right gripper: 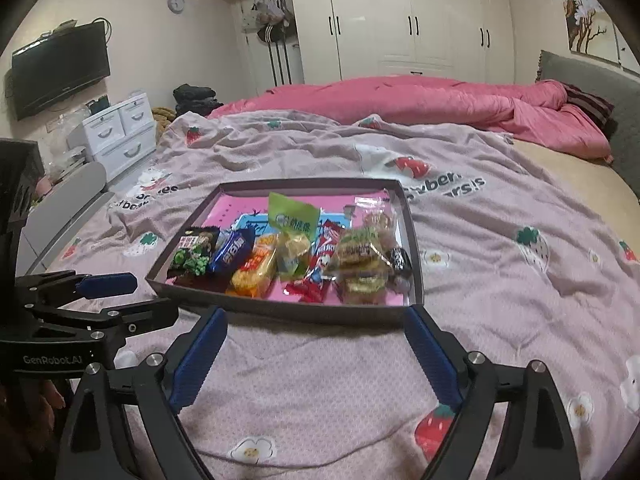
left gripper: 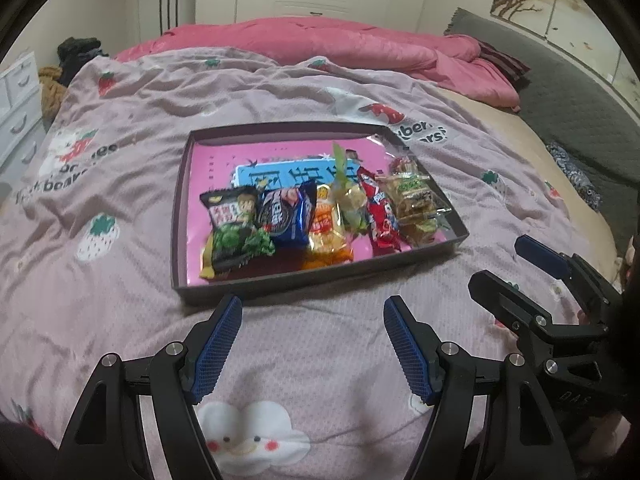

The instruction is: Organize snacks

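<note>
A shallow dark-rimmed tray (left gripper: 280, 280) with a pink floor lies on the bed. Side by side in it are a black-and-green packet (left gripper: 234, 232), a blue biscuit packet (left gripper: 286, 212), an orange packet (left gripper: 326, 232), a green-topped clear packet (left gripper: 348, 196), a red packet (left gripper: 380, 212) and a clear bag of biscuits (left gripper: 416, 200). My left gripper (left gripper: 312, 312) stands open just short of the tray's near wall, with nothing between its fingers. My right gripper (right gripper: 316, 316) is open wide at the near wall of the tray (right gripper: 280, 308), also empty. Each gripper shows at the edge of the other's view.
The tray rests on a wrinkled pink strawberry-print cover (right gripper: 500, 280). A bunched pink quilt (right gripper: 400, 100) and a grey headboard (right gripper: 600, 92) lie beyond it. White drawers (right gripper: 120, 132), a wall television (right gripper: 60, 68) and wardrobes (right gripper: 400, 16) stand off the bed.
</note>
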Motion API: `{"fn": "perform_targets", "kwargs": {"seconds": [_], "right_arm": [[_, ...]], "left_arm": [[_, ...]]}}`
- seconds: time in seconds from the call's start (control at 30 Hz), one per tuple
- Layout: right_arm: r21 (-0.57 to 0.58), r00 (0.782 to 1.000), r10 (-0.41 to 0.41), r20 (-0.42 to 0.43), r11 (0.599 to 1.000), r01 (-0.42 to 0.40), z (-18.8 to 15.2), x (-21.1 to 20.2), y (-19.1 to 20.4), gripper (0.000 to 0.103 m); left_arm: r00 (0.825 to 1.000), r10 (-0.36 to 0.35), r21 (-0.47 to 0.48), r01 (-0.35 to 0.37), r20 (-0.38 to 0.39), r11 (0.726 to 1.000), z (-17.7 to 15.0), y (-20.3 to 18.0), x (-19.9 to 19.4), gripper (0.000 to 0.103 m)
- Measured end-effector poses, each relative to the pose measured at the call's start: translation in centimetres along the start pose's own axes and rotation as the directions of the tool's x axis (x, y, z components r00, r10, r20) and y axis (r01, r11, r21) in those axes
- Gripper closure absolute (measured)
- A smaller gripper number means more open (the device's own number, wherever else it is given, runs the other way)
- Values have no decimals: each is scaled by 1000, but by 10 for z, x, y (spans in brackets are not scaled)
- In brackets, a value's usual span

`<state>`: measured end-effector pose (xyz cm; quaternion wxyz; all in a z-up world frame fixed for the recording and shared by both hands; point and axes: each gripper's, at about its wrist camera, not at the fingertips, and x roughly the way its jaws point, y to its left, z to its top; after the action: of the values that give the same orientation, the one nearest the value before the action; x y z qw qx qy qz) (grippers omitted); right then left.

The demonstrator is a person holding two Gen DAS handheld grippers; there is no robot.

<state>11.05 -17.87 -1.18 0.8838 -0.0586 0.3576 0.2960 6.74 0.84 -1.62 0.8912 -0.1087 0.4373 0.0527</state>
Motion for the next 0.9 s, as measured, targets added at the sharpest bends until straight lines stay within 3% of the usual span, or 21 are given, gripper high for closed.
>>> {"fn": "perform_targets", "kwargs": {"seconds": [0.4,0.9], "right_arm": [[4,999,-26,-22,1000,26,-12,-8,2,8],[12,999,-28,-20,1000,28,-13,-9,1,7]], "left_arm": [[1000,-3,1,3,-15,1000,-21,-4,-9,28],[1000,-1,-6,1,-3,1000,-21,-3,-12,28]]}}
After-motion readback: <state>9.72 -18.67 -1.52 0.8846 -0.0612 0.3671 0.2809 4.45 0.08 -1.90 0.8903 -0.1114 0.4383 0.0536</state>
